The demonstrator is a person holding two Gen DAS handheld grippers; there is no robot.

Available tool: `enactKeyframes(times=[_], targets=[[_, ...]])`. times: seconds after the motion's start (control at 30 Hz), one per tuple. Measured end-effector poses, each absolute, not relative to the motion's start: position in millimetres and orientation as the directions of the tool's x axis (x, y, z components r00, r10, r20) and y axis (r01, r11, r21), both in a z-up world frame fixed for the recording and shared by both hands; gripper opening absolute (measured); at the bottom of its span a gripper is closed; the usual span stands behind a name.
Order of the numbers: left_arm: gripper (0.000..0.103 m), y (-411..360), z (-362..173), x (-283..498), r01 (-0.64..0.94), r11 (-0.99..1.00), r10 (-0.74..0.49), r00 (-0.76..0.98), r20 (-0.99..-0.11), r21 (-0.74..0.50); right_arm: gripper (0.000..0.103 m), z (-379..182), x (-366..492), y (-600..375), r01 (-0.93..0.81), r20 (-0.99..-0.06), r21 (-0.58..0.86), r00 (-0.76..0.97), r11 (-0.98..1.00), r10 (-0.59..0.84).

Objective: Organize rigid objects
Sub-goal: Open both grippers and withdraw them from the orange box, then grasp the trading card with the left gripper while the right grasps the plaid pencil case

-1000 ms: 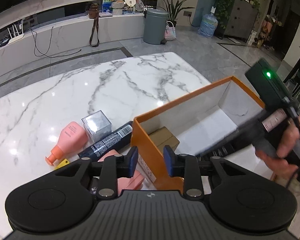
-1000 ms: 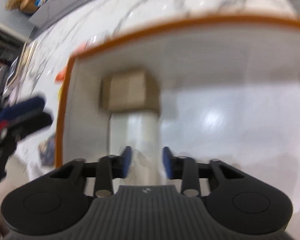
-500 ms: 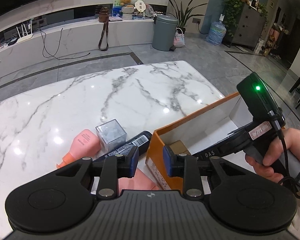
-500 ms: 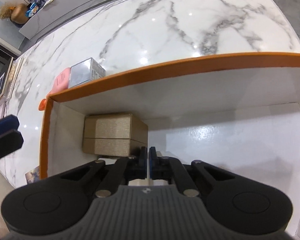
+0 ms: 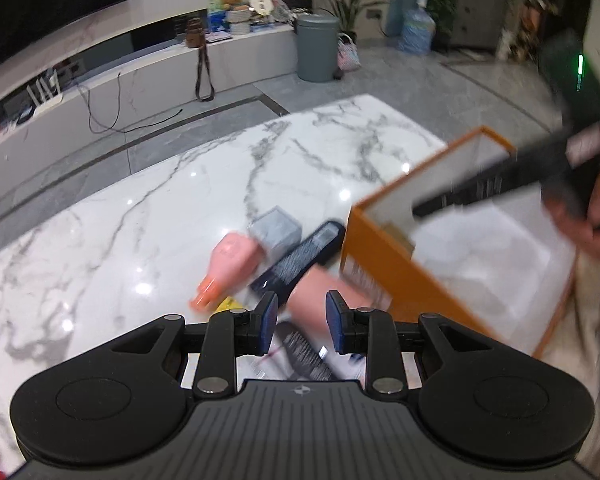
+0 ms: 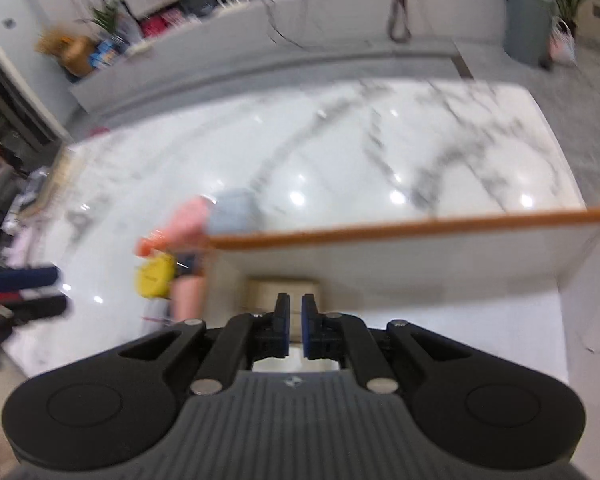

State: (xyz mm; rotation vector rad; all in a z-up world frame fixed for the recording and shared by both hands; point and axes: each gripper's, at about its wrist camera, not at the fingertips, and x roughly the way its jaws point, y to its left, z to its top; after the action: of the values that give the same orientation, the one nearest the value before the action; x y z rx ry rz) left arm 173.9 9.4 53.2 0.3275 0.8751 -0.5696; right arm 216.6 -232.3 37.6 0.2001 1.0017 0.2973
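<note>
Left claw (image 5: 301, 322) hangs spread and empty above a pink tube (image 5: 320, 294) on the marble desk (image 5: 160, 216), beside the orange box (image 5: 384, 256). Right claw (image 6: 295, 322), nearly pressed together with nothing between its pads, hovers inside the box over a tan carton (image 6: 260, 292).

orange box (image 5: 404, 268), grey-veined white table (image 5: 180, 200)
</note>
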Motion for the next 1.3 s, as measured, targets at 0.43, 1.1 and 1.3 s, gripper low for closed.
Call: enactKeyframes(times=[0.43,1.1,1.3], targets=[[0.079,47.9,-19.3,135.2,0.722,0.684,-0.247,0.362,-0.899,0.103,0.037,12.0,168.9,-97.6,-0.354,-0.788,0.279,0.446,0.893,0.424],[0.075,61.6,-79.3,164.9,0.688,0.725,-0.237,0.294,-0.926,0.033,0.065,-67.6,185.9,-57.8,-0.274,-0.84,0.168,0.464,0.947,0.283],[0.068,87.0,-80.9,183.4,0.535,0.845,-0.198,0.318,-0.927,0.003,0.065,-74.1,188.0,-58.0,-0.275,-0.834,0.153,0.48,0.949,0.273]])
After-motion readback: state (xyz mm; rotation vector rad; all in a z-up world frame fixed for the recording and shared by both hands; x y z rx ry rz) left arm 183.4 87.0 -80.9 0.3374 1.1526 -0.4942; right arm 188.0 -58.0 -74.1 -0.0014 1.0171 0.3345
